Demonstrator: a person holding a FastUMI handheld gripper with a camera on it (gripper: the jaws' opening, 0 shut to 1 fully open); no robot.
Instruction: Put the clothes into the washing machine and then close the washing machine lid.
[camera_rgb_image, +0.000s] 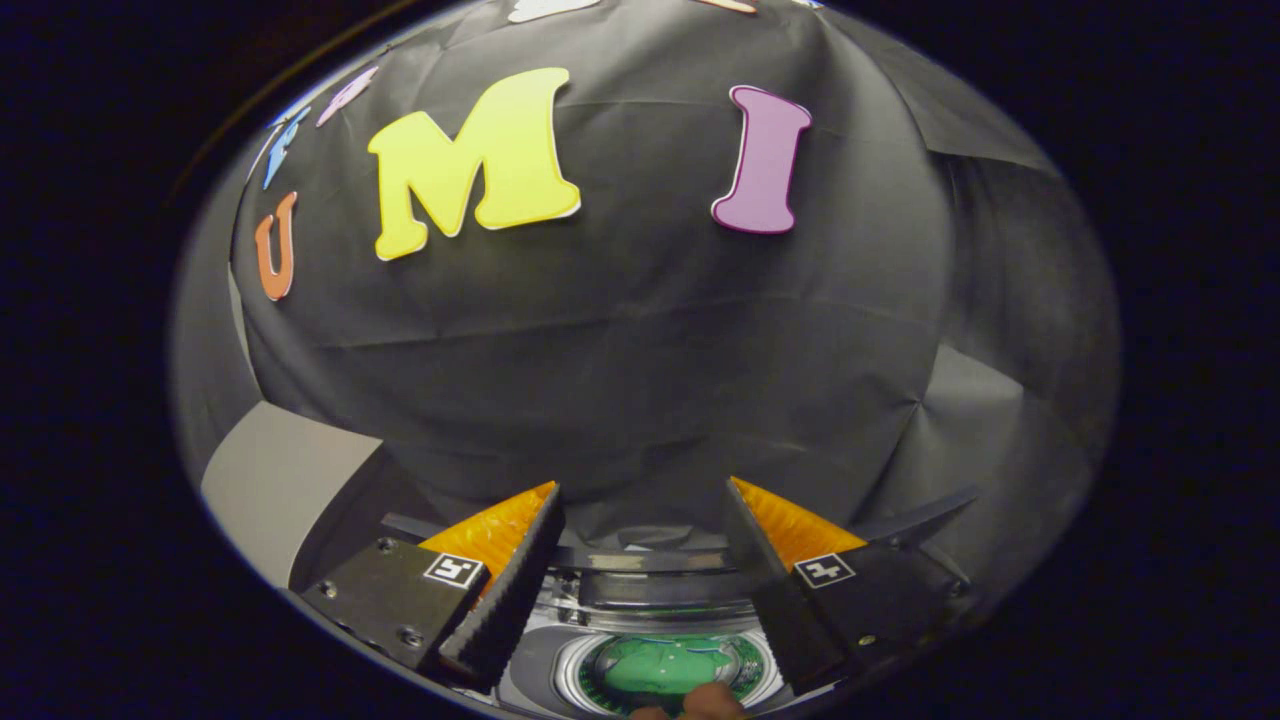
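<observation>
Tool (640, 560) hangs spread wide and grasps nothing, high above the white top-loading washing machine (535, 670). Green crumpled cloth (665, 665) already lies inside its round drum, below and between the fingers; the raised lid (665, 590) stands just behind the drum.

Green clothes (662, 667) inside washing machine (535, 672) drum

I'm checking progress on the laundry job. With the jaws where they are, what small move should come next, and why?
Probably tip the gripper down toward the raised washing machine lid to begin closing it. The green cloth already lies inside the round white drum opening, a fingertip rests at its near edge, and the jaws stand open, holding nothing, well above the machine.
</observation>
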